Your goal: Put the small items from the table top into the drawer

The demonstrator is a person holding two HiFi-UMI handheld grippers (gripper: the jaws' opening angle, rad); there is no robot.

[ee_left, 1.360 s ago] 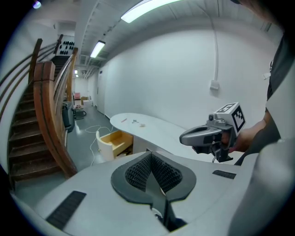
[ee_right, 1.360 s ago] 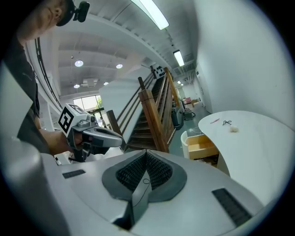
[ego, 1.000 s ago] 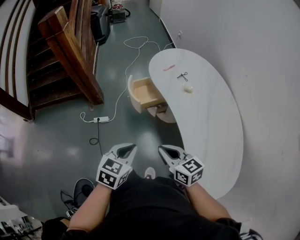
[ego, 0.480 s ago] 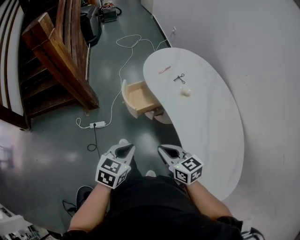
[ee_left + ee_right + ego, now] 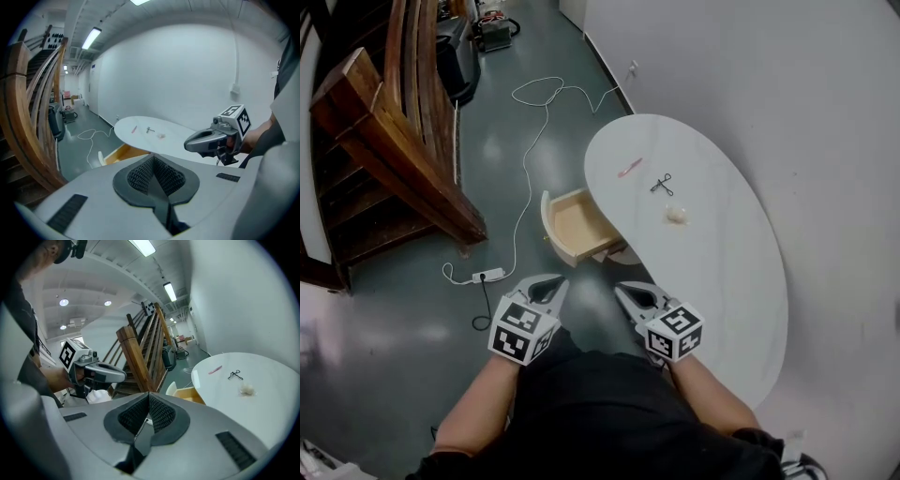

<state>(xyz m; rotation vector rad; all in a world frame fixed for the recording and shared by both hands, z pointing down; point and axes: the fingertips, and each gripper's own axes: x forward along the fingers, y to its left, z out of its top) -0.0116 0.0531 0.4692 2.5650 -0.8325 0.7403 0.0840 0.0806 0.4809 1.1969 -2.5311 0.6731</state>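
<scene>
A white curved table [image 5: 741,281] carries three small items at its far end: a pink stick [image 5: 629,169], a small black clip [image 5: 663,185] and a whitish lump [image 5: 676,215]. An open wooden drawer [image 5: 572,226] juts from the table's left side, and I see nothing in it. My left gripper [image 5: 555,283] and right gripper [image 5: 624,291] are held close to my body, well short of the items, both shut with nothing between the jaws. The pink stick [image 5: 215,369], the clip [image 5: 235,375] and the lump [image 5: 247,389] also show in the right gripper view.
A wooden staircase [image 5: 394,150] rises at the left. A white cable [image 5: 530,141] runs over the grey floor to a power strip [image 5: 485,276] near the drawer. A white wall [image 5: 787,112] borders the table on the right. Equipment [image 5: 495,34] sits far back.
The view has moved forward: table and drawer appear nearer and lower in the head view. Both grippers keep the same pose, shut, in front of my body.
</scene>
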